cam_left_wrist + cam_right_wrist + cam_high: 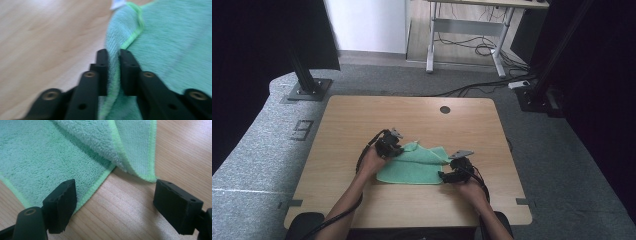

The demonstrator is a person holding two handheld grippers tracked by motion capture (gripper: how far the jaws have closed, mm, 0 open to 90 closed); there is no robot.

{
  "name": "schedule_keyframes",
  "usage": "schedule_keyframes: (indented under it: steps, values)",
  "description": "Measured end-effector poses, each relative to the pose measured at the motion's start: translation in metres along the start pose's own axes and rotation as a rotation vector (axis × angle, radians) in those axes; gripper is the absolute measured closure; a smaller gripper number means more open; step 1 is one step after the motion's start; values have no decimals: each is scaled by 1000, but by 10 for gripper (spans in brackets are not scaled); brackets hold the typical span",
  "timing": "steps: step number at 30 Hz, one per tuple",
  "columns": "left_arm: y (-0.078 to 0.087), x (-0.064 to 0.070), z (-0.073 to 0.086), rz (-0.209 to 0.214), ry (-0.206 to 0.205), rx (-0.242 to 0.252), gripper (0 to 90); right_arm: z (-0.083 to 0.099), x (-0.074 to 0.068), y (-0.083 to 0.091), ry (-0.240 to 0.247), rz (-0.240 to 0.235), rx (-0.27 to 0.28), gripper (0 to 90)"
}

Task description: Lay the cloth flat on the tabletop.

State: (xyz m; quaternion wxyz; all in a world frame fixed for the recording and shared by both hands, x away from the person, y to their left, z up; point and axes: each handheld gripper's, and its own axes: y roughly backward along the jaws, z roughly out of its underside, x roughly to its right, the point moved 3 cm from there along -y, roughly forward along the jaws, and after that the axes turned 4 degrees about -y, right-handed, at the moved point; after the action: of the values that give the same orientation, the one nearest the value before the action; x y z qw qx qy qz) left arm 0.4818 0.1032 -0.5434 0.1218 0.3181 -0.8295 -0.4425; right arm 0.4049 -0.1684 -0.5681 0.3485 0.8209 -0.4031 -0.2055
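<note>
The green cloth (414, 167) lies part-folded mid-tabletop (347, 125). My left tool (113, 72) pinches a hemmed fold of it; my right tool (115, 205) gapes wide, straddling the near edge. I judge the thin pinch may slip if I pull, and the right tool could snag both layers.

The left gripper (113, 72) view is blurring, smearing the green cloth (170, 45) beyond its jaws; a white tag (117, 3) is running off the top edge. Ahead of the right gripper (115, 205), the cloth's folded layer is hiding what lies beneath.
</note>
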Motion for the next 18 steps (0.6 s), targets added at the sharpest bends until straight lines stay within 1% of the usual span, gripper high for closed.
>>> schedule_keyframes:
  steps: [1,2,3,4,6,7,8,10,11,12,13,14,15,16,18]
  values:
    - [2,-8,0,-28,56,31,825,0,0,0,0,0,2,186]
    - [2,-8,0,-28,56,31,825,0,0,0,0,0,2,186]
    - [4,-13,0,-36,86,48,826,0,0,0,0,0,2,186]
    - [6,-17,1,-49,107,59,826,0,0,0,0,0,2,186]
    - [10,-25,3,-90,132,63,825,0,0,0,0,0,1,186]
    - [12,-31,8,-107,165,54,821,0,0,0,1,0,0,186]
    - [12,-31,8,-107,165,54,815,0,0,0,1,0,0,186]
    - [13,-37,13,-134,180,29,809,0,0,0,0,1,-1,185]
    - [12,-39,16,-141,190,19,796,0,0,0,-3,0,-1,185]
    - [12,-41,19,-142,203,17,765,0,0,0,-2,1,-1,185]
    - [12,-42,20,-142,211,25,642,0,0,0,-2,1,-1,185]
    - [13,-43,21,-140,213,38,642,0,0,0,-2,1,-1,185]
    - [13,-43,21,-132,206,48,532,0,0,0,-2,1,-1,185]
    - [14,-42,20,-133,195,55,532,0,0,0,-2,1,-1,185]
    - [14,-38,16,-116,163,74,446,-1,0,0,-3,1,-2,185]
